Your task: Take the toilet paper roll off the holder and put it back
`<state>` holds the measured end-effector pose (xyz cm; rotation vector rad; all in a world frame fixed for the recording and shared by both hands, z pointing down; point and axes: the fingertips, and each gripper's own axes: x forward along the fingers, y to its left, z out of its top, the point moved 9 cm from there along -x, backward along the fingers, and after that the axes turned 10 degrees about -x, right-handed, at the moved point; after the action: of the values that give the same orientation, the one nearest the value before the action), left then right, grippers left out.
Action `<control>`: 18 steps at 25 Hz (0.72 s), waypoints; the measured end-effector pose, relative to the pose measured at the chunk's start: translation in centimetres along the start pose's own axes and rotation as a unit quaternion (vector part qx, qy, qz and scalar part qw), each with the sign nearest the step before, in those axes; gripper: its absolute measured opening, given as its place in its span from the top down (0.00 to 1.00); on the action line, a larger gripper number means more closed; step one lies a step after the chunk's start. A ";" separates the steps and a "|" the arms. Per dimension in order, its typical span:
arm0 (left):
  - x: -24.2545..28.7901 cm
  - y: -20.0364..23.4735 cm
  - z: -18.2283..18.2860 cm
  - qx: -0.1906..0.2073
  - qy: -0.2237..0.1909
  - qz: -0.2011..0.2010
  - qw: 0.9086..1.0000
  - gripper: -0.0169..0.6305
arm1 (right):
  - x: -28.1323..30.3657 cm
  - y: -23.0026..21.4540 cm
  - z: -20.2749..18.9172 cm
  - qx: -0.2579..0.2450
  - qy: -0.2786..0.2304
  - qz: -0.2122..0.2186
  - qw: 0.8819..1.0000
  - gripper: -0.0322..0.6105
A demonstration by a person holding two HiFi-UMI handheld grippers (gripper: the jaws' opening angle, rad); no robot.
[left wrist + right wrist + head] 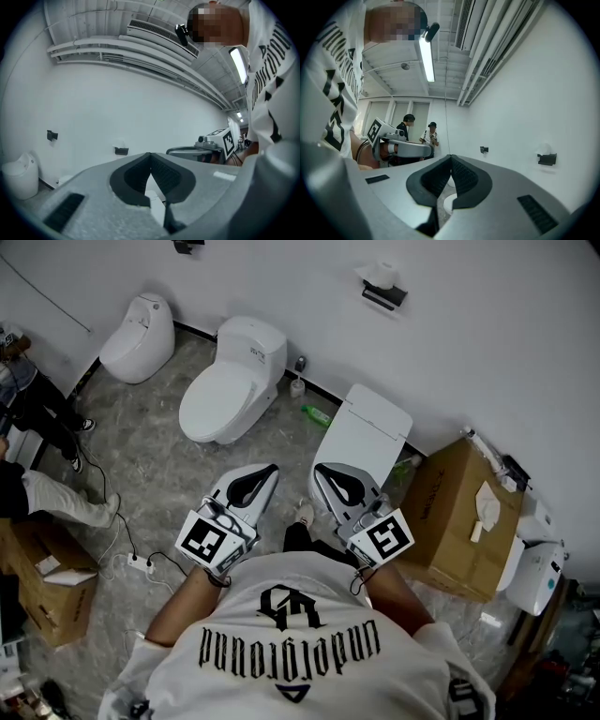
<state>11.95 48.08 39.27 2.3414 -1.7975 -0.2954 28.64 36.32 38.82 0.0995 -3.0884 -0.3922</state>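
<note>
The left gripper (pixel 266 473) and right gripper (pixel 323 472) are both clenched with nothing between the jaws, held side by side. The toilet paper roll (pixel 383 275) sits on its wall holder (pixel 385 297) (well apart from them, beyond the square-lidded toilet (pixel 362 439)).

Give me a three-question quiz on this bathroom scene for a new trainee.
1. True or false: the toilet paper roll sits on the wall holder.
2. The left gripper is: A open wide; B shut, empty; C shut on the roll.
3. Fill in: the green bottle lies between two ____.
Key: 1 true; 2 B; 3 toilets.
</note>
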 end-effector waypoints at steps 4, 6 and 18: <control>2.5 2.4 0.2 -0.004 0.004 0.009 1.000 0.95 | 2.3 -2.9 -0.8 0.002 -0.001 0.014 1.000 0.93; 4.0 3.5 0.4 -0.004 0.006 0.011 1.000 0.95 | 3.3 -4.6 -1.2 0.003 -0.002 0.020 1.000 0.93; 15.3 8.5 1.2 0.004 0.027 0.005 1.000 0.95 | 5.6 -16.4 -4.6 0.022 -0.009 0.012 1.000 0.93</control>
<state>7.54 31.11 39.51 2.3233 -1.7880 -0.2215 24.24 19.01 39.28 0.0597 -3.1142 -0.3254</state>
